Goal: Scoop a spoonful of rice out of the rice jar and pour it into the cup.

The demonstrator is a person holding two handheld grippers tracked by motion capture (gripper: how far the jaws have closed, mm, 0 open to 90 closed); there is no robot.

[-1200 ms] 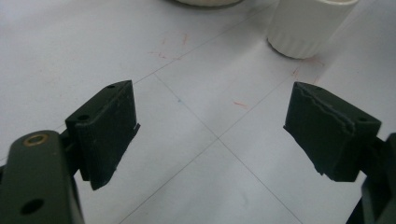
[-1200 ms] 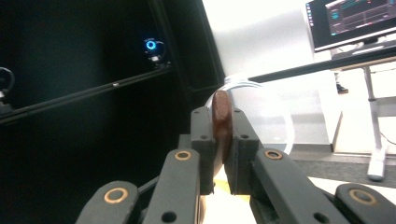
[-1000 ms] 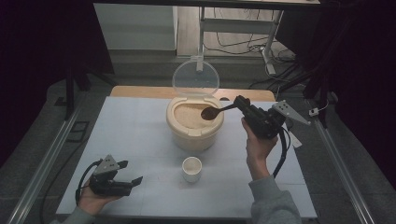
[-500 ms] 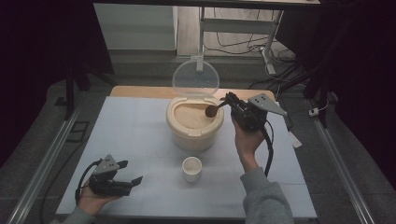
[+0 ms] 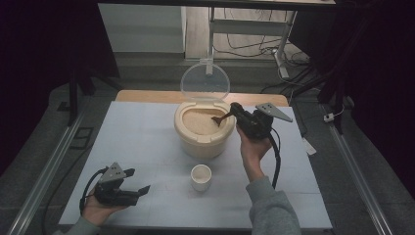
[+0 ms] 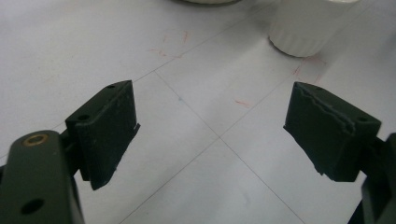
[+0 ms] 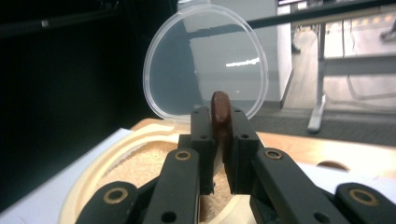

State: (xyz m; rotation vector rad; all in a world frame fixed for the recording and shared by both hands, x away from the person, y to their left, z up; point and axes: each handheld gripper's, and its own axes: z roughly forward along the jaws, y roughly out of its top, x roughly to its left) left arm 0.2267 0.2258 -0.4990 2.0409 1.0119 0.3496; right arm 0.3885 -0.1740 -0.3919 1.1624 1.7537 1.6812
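A cream tub [image 5: 199,142] full of rice [image 5: 195,120] stands mid-table with its clear lid [image 5: 204,81] tipped up behind it. My right gripper [image 5: 235,110] hovers at the tub's right rim, shut on the handle of a brown spoon [image 5: 219,118] whose bowl dips into the rice. In the right gripper view the jaws pinch the spoon [image 7: 220,114] edge-on, with the lid [image 7: 187,70] and rice [image 7: 135,165] beyond. My left gripper [image 5: 138,180] rests open on the table at the front left, nothing between its pads [image 6: 109,126]. A small white cup [image 5: 201,176] stands in front of the tub.
The pale table [image 5: 147,137] has a wooden strip along its far edge. Metal rails run down both sides. In the left gripper view the ribbed cup [image 6: 308,28] is ahead to the right. A white tag [image 5: 309,146] lies at the table's right edge.
My right gripper has moved left and down, bringing the spoon from above the tub's right side into the rice. The left gripper has stayed put.
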